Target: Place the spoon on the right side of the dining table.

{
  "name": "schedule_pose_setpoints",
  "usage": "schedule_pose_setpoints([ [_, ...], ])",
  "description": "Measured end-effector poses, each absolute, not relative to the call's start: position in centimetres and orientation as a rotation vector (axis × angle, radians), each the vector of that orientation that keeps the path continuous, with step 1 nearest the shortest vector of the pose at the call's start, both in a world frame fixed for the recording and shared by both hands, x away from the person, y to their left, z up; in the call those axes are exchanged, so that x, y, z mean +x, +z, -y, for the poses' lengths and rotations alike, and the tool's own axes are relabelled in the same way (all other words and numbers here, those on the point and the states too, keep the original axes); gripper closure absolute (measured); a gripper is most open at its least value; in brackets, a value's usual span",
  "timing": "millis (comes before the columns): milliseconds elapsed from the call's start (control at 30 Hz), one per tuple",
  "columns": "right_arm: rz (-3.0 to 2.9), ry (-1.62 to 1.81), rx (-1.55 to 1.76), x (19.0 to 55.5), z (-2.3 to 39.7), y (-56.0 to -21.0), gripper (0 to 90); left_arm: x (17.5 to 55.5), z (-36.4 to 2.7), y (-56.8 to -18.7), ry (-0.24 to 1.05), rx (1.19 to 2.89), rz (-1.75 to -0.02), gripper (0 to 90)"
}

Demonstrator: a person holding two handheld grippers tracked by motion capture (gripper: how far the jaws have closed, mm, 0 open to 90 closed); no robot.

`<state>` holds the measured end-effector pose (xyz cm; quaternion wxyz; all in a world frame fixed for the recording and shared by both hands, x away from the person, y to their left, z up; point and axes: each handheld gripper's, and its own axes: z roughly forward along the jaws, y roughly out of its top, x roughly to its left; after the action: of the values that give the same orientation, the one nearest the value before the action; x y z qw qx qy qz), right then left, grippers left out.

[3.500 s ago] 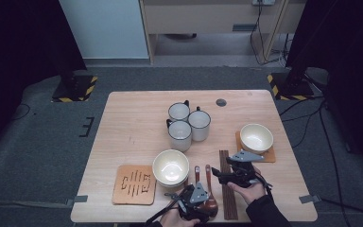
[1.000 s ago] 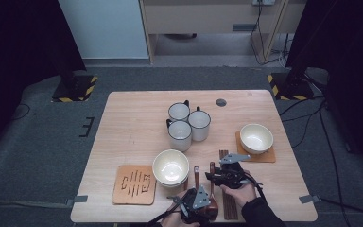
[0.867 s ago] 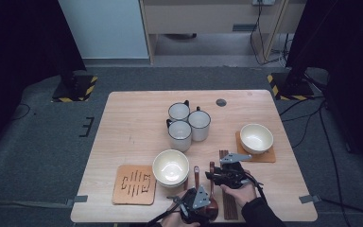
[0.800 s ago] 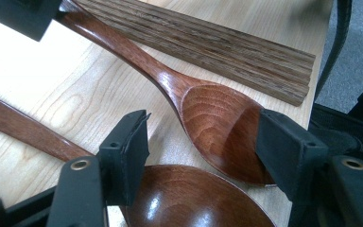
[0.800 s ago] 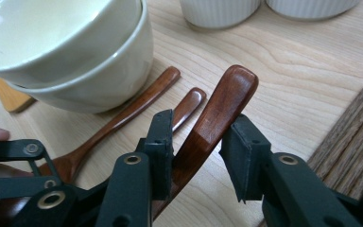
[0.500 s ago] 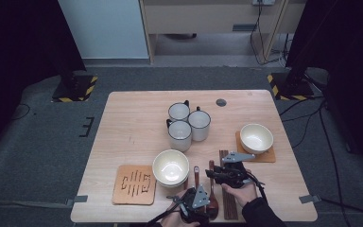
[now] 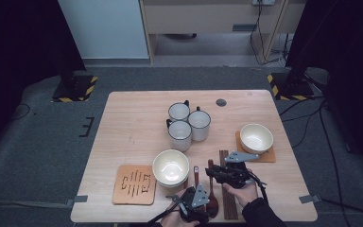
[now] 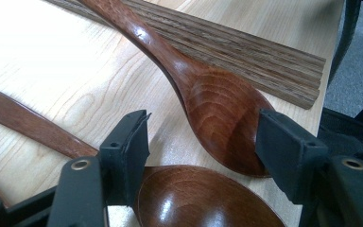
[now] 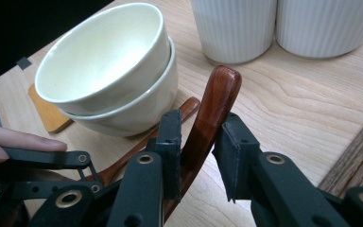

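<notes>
on the wooden table point(image 7: 132, 118), beside stacked bowls point(image 9: 108, 71), right gripper point(image 9: 196, 142) jaws just closing round a wooden spoon point(image 9: 208, 118) handle, one pad touching, other narrowly apart. left gripper point(image 8: 203, 151) half-open over spoon bowls, gripping nothing. risk: off-centre pinch could twist the glossy handle loose.

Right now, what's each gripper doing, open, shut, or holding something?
Left gripper: open, jaws either side of a wooden spoon's bowl.
Right gripper: jaws just closing around that spoon's handle.
</notes>
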<state>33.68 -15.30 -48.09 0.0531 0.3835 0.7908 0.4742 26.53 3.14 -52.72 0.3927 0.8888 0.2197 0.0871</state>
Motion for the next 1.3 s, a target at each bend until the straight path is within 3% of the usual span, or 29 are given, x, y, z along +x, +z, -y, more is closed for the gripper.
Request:
schedule_pose_setpoints([
  [1300, -2.353, 1.652, 1.159, 33.1, 15.7, -46.9, 81.6, 26.8, -3.3, -52.7, 0.238, 2.258, -0.582, 35.2],
])
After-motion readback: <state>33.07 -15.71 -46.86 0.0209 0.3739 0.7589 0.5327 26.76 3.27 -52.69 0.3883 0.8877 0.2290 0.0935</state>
